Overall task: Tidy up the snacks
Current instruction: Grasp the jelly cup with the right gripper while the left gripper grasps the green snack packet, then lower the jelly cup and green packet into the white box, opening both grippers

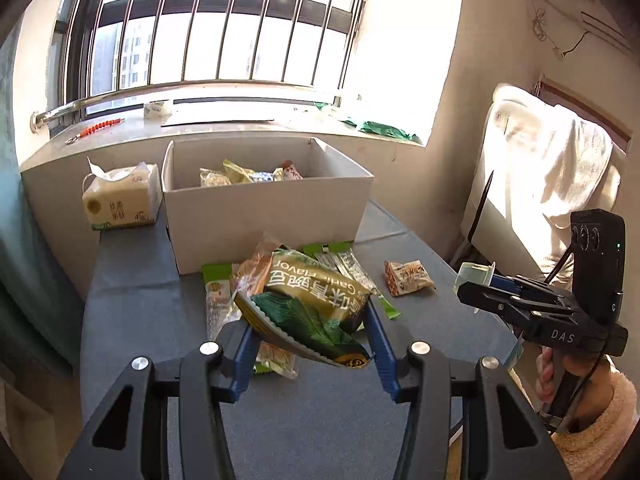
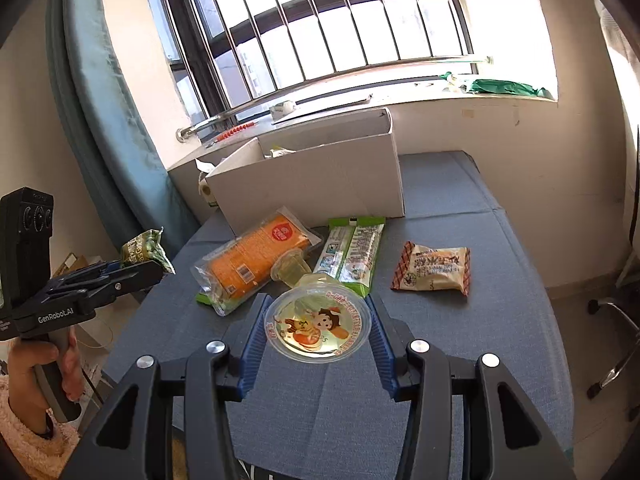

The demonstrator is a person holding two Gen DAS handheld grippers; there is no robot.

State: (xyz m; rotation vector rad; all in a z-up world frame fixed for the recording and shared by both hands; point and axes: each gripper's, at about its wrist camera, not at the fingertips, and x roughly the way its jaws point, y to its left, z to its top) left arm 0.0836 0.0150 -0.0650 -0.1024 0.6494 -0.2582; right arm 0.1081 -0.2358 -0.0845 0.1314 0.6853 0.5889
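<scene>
Two snacks held above the table, the box (image 1: 264, 204) at the far side.
The green packet (image 1: 308, 304) is pinched by the left gripper (image 1: 312, 344), the jelly cup (image 2: 318, 326) by the right gripper (image 2: 318, 344); the cup's round rim may be lost from the fingers.

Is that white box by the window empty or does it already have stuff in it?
Not empty. The left wrist view shows the open-topped white box with several snack packets lying inside; how full it is cannot be told.
</scene>
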